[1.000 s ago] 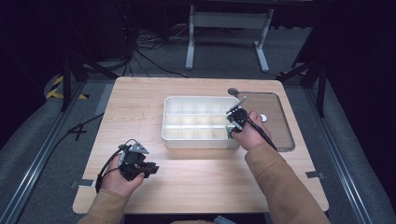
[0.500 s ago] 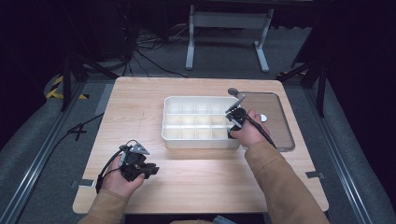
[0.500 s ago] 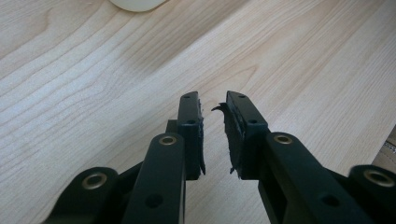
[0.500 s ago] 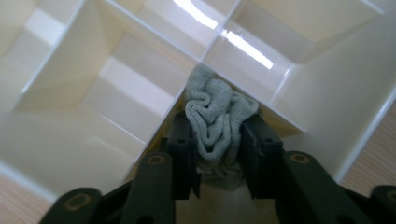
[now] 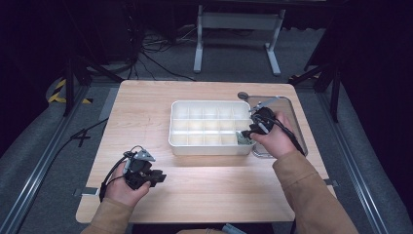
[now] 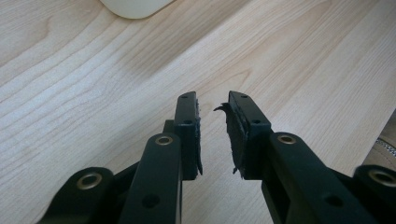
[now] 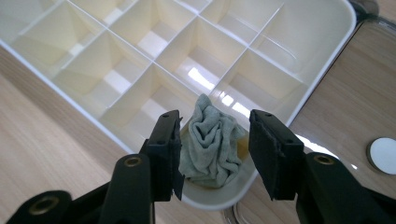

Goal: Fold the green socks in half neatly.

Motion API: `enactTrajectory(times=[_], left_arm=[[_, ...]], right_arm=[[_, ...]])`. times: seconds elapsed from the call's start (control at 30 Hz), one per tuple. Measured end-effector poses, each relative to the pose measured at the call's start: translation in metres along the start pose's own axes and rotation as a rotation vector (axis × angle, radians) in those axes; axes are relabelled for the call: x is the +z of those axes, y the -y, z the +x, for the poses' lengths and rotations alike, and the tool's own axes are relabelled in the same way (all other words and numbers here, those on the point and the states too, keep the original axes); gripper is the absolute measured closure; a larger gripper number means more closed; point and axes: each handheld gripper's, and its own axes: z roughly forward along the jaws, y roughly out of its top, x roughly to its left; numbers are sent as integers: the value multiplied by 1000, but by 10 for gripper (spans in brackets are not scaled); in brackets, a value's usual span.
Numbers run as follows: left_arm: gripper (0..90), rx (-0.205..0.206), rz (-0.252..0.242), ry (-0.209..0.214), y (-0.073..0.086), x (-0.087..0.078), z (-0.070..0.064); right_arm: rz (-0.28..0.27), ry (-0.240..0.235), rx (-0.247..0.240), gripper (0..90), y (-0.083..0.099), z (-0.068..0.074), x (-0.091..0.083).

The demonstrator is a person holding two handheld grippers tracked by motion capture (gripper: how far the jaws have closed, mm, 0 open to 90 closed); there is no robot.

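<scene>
A white compartment tray [image 5: 209, 126] stands mid-table. In its near right corner compartment lies a crumpled grey-green cloth [image 7: 210, 144], small in the high view [image 5: 243, 138]. My right gripper [image 7: 215, 119] hangs just above that compartment, open, one jaw on each side of the cloth and neither pressing on it. From above, the right gripper [image 5: 249, 131] is at the tray's right end. My left gripper [image 5: 155, 176] rests low over the bare wood near the front left. Its jaws [image 6: 213, 98] stand a narrow gap apart with nothing between them.
A shallow metal tray [image 5: 294, 127] lies against the white tray's right side, with a white round disc [image 7: 385, 155] in it. A small dark round object [image 5: 242, 95] sits at its far left corner. The other compartments [image 7: 140, 42] look empty. The table edge [image 6: 390, 135] is close to the left gripper.
The right hand has shifted slightly nearer and lower over the tray's near right corner. The left hand and its gripper have stayed where they were.
</scene>
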Motion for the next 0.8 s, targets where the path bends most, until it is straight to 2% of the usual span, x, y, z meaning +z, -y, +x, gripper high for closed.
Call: enactTrajectory(times=[0.13, 0.2, 0.23, 0.33, 0.43, 0.5, 0.53, 0.57, 0.63, 0.7, 0.73, 0.8], left_arm=[[741, -6, -5, 6, -2, -1, 1], [741, 5, -4, 10, -4, -1, 1], [740, 5, -4, 10, -4, -1, 1], [737, 17, 3, 20, -6, 0, -2], [737, 23, 1, 34, -8, 0, -3], [736, 23, -1, 41, -9, 0, -4], [734, 34, 0, 39, -9, -1, -4], [734, 31, 0, 38, -8, -1, -4], [734, 30, -2, 41, -8, -2, -4], [734, 22, -7, 40, -7, -3, -5], [734, 32, -9, 37, -7, -4, -5], [732, 22, -11, 39, -6, -5, -6]], right_arm=[[-69, -30, -28, 501, 10, -4, -15], [-116, -44, -52, 468, 19, -5, -27], [-116, -44, -52, 468, 19, -5, -27], [-191, -68, -70, 437, 35, -6, -41], [-237, -95, -75, 414, 50, -8, -53], [-232, -106, -50, 376, 59, -8, -57], [-208, -112, -13, 379, 65, -8, -60], [-183, -104, -7, 376, 70, -9, -62], [-178, -91, -21, 375, 78, -12, -65], [-193, -101, -7, 362, 86, -13, -69], [-204, -106, -11, 348, 90, -13, -71], [-219, -125, -17, 333, 97, -12, -73]])
